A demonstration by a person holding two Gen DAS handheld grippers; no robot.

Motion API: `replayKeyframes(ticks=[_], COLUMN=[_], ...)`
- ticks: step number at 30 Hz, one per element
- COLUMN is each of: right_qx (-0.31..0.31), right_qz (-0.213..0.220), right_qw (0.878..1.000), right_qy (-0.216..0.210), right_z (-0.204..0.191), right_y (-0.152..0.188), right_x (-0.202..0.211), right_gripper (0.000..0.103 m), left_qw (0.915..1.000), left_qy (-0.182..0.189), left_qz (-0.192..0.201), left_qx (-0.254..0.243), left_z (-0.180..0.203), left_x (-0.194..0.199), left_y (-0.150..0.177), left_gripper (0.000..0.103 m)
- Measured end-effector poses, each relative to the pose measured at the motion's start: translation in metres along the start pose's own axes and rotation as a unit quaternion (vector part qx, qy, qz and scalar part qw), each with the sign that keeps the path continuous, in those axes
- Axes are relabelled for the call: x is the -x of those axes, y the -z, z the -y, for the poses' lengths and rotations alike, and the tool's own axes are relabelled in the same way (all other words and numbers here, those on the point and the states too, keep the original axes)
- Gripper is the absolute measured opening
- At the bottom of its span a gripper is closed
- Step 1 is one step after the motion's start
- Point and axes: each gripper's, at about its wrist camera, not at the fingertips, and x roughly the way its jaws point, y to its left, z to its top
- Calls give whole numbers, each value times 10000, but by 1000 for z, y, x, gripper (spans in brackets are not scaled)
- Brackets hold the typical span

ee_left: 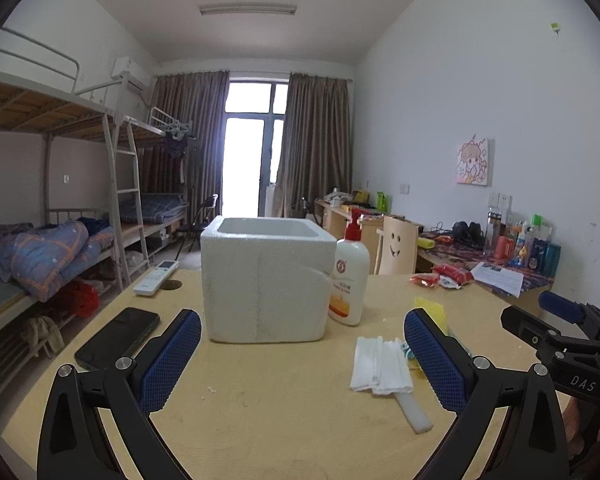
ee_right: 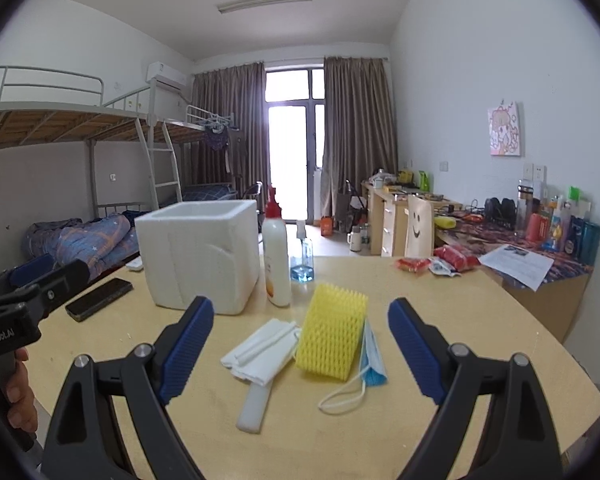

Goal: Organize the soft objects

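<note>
Plainly, right gripper marked "DAS", left gripper "GenRobot.AI"; both jaws spread wide.

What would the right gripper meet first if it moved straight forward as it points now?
Probably the yellow foam net: it lies centred ahead of the open right gripper, on the face mask. Depth is uncertain.

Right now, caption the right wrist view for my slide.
Open right gripper hovers over yellow foam net, folded white cloths and blue face mask.
</note>
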Motion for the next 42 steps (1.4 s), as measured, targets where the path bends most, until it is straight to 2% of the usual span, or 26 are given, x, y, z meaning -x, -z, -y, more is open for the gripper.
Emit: replayKeyframes(ticks=[3,9,24,38,42], right_qx=[-60,-75,-131,-192,-272], right_qz=[-13,10,-78,-253,-339], right_qw=[10000,10000,9990,9987,9987], right_qy=[-9,-34,418,396,275], right_z=[2,4,31,43,46], right_y=[-1,-4,1,2,2], right_x=[-1,2,7,-12,-19], right_gripper=[92,92,92,92,92], left_qw=[9999,10000,9982,9964,9951], left_qy=[17,19,529,633,677], left_qz=[-111,-81,-244,-519,-671], left_qx=[2,5,-154,-224,-276], left_z=[1,3,27,43,48], left_x=[-5,-4,-21,-54,-66], left_y=[1,-1,-2,0,1], left_gripper=[102,102,102,102,102])
